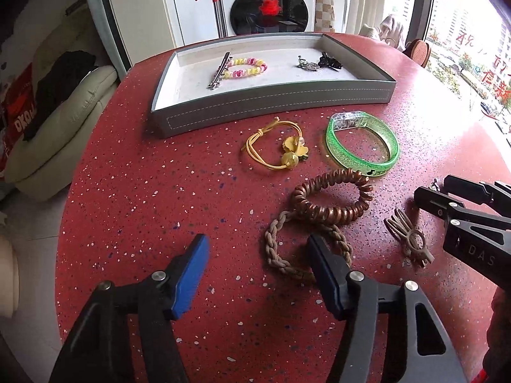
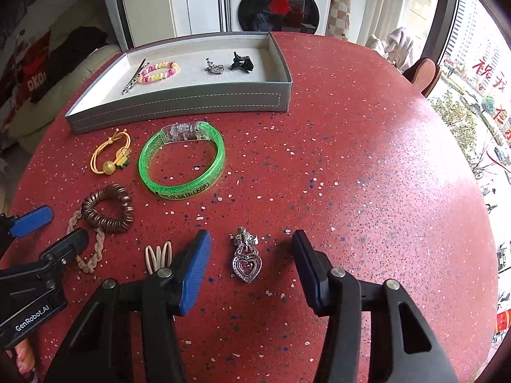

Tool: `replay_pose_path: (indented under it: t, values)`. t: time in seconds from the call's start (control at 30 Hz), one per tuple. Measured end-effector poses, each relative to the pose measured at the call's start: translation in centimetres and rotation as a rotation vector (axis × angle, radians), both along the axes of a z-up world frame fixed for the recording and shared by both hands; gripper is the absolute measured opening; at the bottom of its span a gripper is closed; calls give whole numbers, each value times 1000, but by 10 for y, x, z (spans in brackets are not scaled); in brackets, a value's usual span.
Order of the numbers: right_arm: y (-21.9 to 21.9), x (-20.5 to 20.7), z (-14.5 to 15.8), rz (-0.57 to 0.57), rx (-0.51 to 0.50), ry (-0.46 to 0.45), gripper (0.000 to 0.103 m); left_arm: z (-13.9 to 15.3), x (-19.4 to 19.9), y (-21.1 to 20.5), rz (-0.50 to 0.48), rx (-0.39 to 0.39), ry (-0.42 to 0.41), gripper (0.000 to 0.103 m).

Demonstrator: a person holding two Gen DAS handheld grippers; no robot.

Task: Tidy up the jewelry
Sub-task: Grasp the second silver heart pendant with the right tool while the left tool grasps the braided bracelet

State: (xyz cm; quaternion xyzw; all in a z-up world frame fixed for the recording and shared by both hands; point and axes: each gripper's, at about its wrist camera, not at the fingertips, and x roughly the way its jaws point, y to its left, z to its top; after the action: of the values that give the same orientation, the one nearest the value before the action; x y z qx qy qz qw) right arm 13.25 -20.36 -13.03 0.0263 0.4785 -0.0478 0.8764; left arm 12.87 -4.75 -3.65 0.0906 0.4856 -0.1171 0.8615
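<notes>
Red speckled table [image 2: 351,166], round, bearing from left to right:

- Grey tray [image 2: 179,105], far left side, white-lined. Holds a silver hair clip [image 2: 134,76], a pink-and-yellow coil tie [image 2: 159,71], a small silver piece [image 2: 214,67] and a black claw clip [image 2: 241,62].
- Yellow cord tie with beads [image 2: 111,156], just before the tray.
- Green glitter bangle [image 2: 182,162], beside the yellow tie.
- Brown spiral tie [image 2: 107,209], overlapping a beige braided tie [image 2: 92,249].
- Left gripper [image 1: 258,252]: jaws apart, nothing clamped; one finger [image 1: 322,271] stands inside the braided tie's loop, the other outside it.
- Beige comb clip [image 2: 158,255], near the braided tie.
- Right gripper [image 2: 252,249]: jaws apart, straddling a silver pendant with pink heart stone [image 2: 246,258]; pads clear of it on both sides.
</notes>
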Motion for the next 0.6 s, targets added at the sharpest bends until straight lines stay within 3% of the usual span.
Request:
replay_pose_path:
  t: [0.1, 0.17, 0.3, 0.37, 0.5, 0.6]
  values:
    - [0, -1, 1, 7, 5, -1, 51, 2, -2, -5, -22, 8, -1, 67]
    - [0, -1, 1, 9, 4, -2, 40, 2, -4, -7, -34, 6, 5, 58]
    - [1, -1, 2, 10, 6, -3, 26, 3, -6, -9, -40, 7, 11, 54]
    - [0, -1, 3, 9, 7, -3, 18, 4, -7, -8, -51, -14, 22, 32]
    - [-1, -3, 3, 1, 12, -7, 17, 5, -8, -7, -64, -34, 26, 26]
    - [-2, -5, 3, -1, 21, -8, 17, 6, -10, 0, -70, -109, 49, 26]
